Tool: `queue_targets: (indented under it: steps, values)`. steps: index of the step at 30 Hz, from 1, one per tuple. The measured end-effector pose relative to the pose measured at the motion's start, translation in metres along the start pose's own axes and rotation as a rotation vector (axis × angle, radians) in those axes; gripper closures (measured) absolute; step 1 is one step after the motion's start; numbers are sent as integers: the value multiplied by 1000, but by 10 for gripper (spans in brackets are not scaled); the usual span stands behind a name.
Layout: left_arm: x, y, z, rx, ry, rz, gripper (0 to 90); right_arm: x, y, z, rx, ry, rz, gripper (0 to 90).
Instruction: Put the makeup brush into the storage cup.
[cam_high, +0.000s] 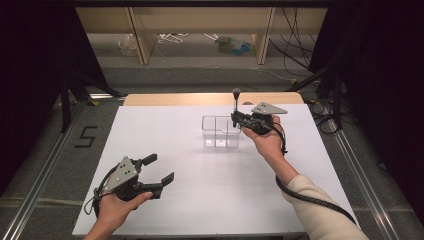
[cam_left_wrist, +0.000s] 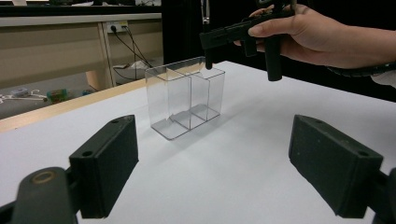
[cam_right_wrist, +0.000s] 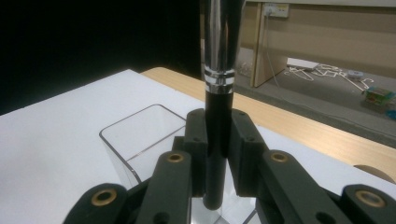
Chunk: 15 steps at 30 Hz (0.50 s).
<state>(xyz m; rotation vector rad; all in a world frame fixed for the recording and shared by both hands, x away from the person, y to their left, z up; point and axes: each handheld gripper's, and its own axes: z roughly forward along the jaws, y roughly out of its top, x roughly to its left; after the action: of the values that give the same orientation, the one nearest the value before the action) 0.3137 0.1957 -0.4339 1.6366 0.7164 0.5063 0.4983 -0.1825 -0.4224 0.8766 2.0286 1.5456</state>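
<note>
A clear plastic container (cam_high: 220, 132) with divided compartments stands right of the table's middle. My right gripper (cam_high: 235, 120) is shut on the black handle of a brush (cam_high: 235, 102), which stands upright with its silver ferrule and dark head on top. In the right gripper view the pads clamp the handle (cam_right_wrist: 218, 116) just above the container's rim (cam_right_wrist: 135, 135). The handle's lower end (cam_left_wrist: 208, 58) hangs at the rim of the end compartment (cam_left_wrist: 184, 95); I cannot tell whether it dips inside. My left gripper (cam_high: 160, 168) rests open and holds nothing at the near left, pointing at the container.
A white sheet (cam_high: 200, 200) covers the table, with a bare wooden strip (cam_high: 200, 98) along the far edge. Beyond it stand wooden shelf legs and loose clutter on the floor. Dark curtains flank both sides. A cable trails from the right sleeve (cam_high: 320, 205).
</note>
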Motion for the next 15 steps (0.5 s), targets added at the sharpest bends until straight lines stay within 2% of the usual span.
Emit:
queue_targets:
  steps: [7, 8, 10, 11, 13, 14, 15]
  values:
    - [0, 0, 0, -1, 0, 6, 155, -1, -2, 0, 14, 3, 7, 795]
    - [1, 0, 1, -10, -11, 15, 155, -1, -2, 1, 10, 5, 8, 795]
    - [0, 0, 0, -1, -1, 1, 155, -1, -3, 1, 20, 0, 5, 795]
    - [0, 0, 0, -2, -2, 1, 155, -1, -3, 1, 29, 4, 7, 795]
    - [0, 0, 0, -2, -2, 1, 155, -1, -5, 2, 13, 6, 5, 795]
    - [1, 0, 0, -2, -4, 14, 155, -1, -5, 2, 22, 3, 7, 795]
    - [0, 0, 0, -2, -2, 4, 155, -1, -5, 2, 21, 5, 7, 795]
